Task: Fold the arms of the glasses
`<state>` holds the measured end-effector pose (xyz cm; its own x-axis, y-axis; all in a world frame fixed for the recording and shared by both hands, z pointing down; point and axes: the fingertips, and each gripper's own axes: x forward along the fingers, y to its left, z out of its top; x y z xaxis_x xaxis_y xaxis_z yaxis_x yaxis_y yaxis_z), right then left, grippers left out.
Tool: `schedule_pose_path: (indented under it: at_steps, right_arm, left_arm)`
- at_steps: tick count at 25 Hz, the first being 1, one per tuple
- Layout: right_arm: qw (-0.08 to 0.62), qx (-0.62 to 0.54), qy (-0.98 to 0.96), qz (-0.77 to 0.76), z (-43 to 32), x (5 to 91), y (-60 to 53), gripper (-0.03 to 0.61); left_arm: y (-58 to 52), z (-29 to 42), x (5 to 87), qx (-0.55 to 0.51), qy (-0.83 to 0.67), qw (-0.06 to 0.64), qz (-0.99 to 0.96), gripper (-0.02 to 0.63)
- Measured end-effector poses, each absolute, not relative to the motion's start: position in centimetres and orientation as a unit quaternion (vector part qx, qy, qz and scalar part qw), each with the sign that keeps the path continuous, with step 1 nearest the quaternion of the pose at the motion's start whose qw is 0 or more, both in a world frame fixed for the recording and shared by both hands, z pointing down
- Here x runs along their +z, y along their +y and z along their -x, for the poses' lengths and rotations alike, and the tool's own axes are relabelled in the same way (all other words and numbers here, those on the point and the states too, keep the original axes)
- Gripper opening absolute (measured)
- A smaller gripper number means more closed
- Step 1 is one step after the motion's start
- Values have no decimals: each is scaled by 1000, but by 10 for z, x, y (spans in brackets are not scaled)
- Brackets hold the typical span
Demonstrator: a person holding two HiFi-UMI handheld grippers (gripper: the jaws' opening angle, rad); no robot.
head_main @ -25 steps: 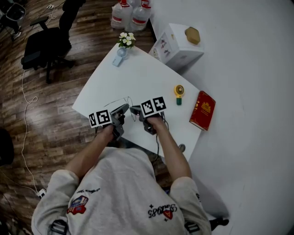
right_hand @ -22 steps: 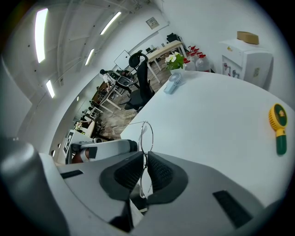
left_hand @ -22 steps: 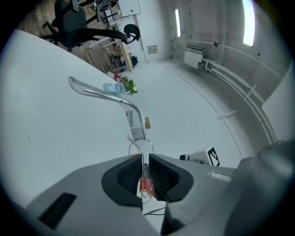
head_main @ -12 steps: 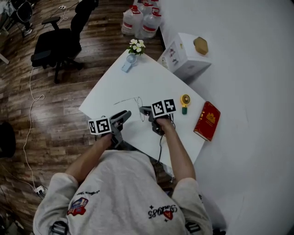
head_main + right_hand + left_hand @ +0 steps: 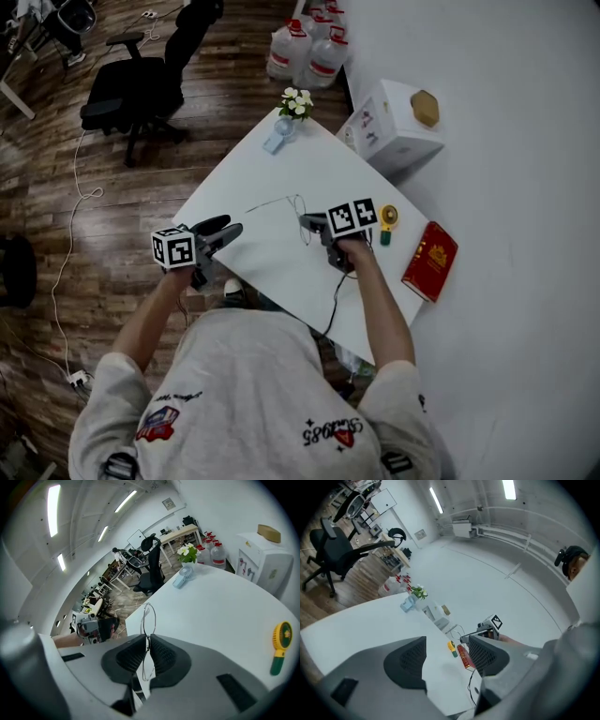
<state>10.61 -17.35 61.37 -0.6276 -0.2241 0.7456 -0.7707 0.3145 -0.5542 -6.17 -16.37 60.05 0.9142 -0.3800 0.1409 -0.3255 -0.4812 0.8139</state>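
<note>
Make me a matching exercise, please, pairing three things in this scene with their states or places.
1. left gripper
2. right gripper
3. red book

A. lies beside the yellow fan
B. open, empty
C. shut on the glasses

Pairs: 1-B, 2-C, 3-A. The left gripper's jaws have just been opening, with nothing between them.

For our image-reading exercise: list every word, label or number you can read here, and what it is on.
Nothing reads clearly.
Sweatshirt: upside-down chest lettering, blurred.
Red book: gold cover print, too small.
White box: side print, too small.
Bottles: red labels, too small.
</note>
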Motion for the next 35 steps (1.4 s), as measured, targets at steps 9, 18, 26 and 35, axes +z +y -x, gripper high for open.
schedule_pose_path:
  at_steps: [9,18,26,35]
  right_arm:
    - [312,463,-777,-291,-105,609,-156,33]
    - [348,450,-778,-267,-105,613,-138,33]
    - [371,439,-776,-259,-105,615,-127,34]
    - [374,443,-771,-262,-108,617,-120,34]
  left_arm:
    - [-183,75,562,52,-92,400,-910,265]
    - [-145,21,562,138,89,461,-872,262]
    - [-130,-9,575,184,144,486,-842,205]
    - [-123,-24,582,188,154,481,-842,41]
